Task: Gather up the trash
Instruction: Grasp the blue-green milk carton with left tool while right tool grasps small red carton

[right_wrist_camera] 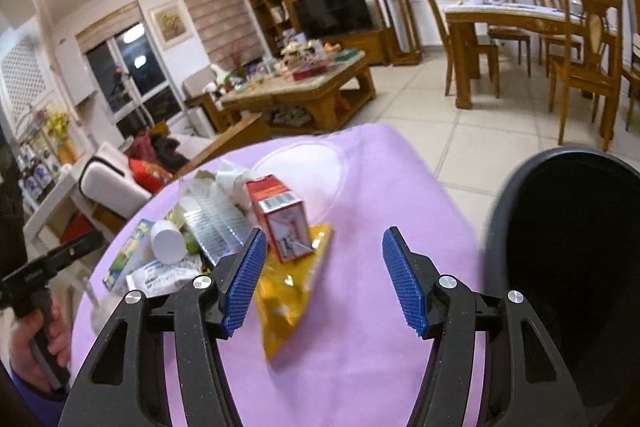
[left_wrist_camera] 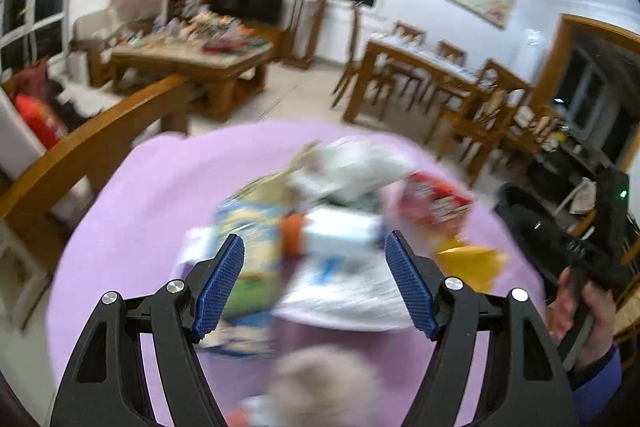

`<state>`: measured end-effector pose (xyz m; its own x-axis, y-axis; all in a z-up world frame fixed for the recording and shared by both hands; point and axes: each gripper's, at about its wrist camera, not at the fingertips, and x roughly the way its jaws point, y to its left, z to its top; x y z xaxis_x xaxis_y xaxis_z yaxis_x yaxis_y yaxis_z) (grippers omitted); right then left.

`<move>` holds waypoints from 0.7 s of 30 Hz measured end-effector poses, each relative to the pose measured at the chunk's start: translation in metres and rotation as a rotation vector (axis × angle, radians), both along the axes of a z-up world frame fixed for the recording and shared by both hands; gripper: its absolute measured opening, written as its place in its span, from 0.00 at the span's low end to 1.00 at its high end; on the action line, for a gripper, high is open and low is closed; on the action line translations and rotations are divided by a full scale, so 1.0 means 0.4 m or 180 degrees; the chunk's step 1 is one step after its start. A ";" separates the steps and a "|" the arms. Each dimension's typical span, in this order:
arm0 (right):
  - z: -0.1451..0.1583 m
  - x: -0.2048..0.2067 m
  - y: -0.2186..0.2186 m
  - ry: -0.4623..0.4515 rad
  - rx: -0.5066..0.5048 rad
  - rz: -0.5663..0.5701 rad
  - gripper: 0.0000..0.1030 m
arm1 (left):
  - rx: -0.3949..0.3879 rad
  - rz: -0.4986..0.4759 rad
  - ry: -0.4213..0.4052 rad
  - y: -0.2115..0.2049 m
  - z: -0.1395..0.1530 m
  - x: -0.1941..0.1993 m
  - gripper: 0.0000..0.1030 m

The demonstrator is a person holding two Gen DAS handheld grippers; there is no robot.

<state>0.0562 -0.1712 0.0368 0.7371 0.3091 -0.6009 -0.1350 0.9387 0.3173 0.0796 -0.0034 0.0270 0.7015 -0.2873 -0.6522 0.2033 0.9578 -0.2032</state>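
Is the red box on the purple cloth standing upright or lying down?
Upright: the red box stands on end, its barcode top facing up, base on the yellow bag.

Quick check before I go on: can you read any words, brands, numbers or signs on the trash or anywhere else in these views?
None can be read.
Red box: barcode and small print, too small.
White packet: blue print, blurred.
Blue and green carton: print blurred.
Yellow bag: no legible print.
Wall pictures: no readable text.
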 end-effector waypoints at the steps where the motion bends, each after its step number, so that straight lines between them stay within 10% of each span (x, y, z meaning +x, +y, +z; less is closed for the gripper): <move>1: -0.001 0.021 0.018 0.0042 -0.0006 0.0011 0.59 | 0.0048 0.0044 0.0082 0.018 -0.016 0.014 0.71; 13: -0.067 0.223 0.118 0.0399 -0.0143 0.0127 0.69 | 0.0494 0.0000 0.0249 0.021 -0.112 0.066 0.68; 21: -0.108 0.244 0.138 0.0418 -0.0215 0.0215 0.32 | 0.0504 -0.0102 0.0150 0.019 -0.115 0.043 0.48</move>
